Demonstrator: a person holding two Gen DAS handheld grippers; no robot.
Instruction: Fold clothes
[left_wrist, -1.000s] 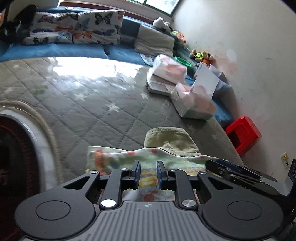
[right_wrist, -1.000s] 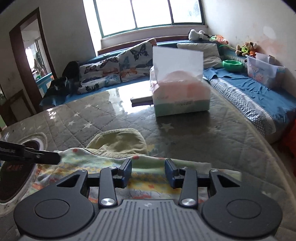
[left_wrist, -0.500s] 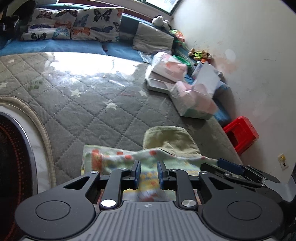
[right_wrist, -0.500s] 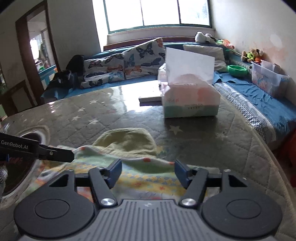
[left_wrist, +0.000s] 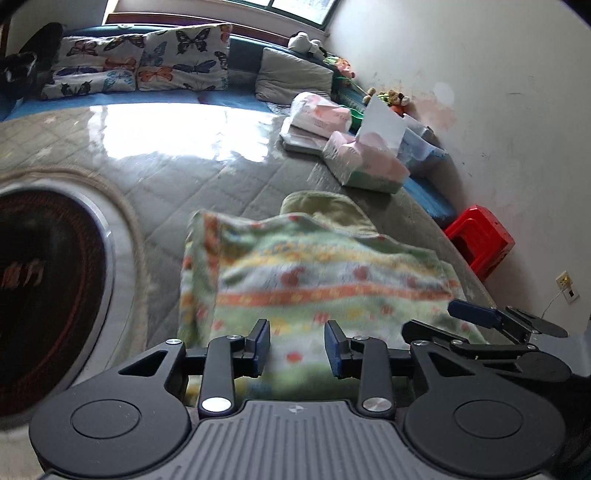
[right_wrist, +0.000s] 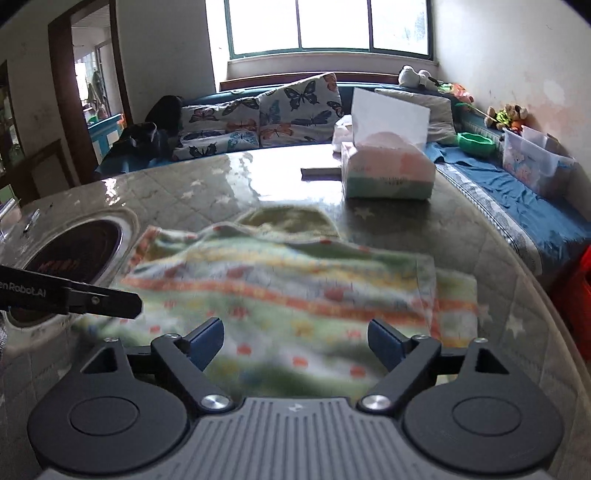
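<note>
A pale green fleece garment (left_wrist: 314, 280) with orange and yellow patterned bands lies on the quilted grey table cover (left_wrist: 207, 184), its olive hood (left_wrist: 325, 206) pointing away. It also shows in the right wrist view (right_wrist: 295, 295). My left gripper (left_wrist: 297, 345) is open and empty above the garment's near edge. My right gripper (right_wrist: 295, 341) is open wide and empty above the same edge. The right gripper's fingers (left_wrist: 476, 314) show at the right of the left wrist view; the left gripper's fingers (right_wrist: 99, 301) show at the left of the right wrist view.
A round dark hotplate (left_wrist: 44, 288) is set into the table at the left. Tissue packs (right_wrist: 386, 171) and a flat box (left_wrist: 299, 142) lie at the table's far side. A sofa with butterfly cushions (right_wrist: 258, 118) stands behind; a red stool (left_wrist: 480, 240) stands at the right.
Both grippers have opened and let go of the garment's edge. The garment now lies flatter and more spread on the table, and both grippers have risen above it.
</note>
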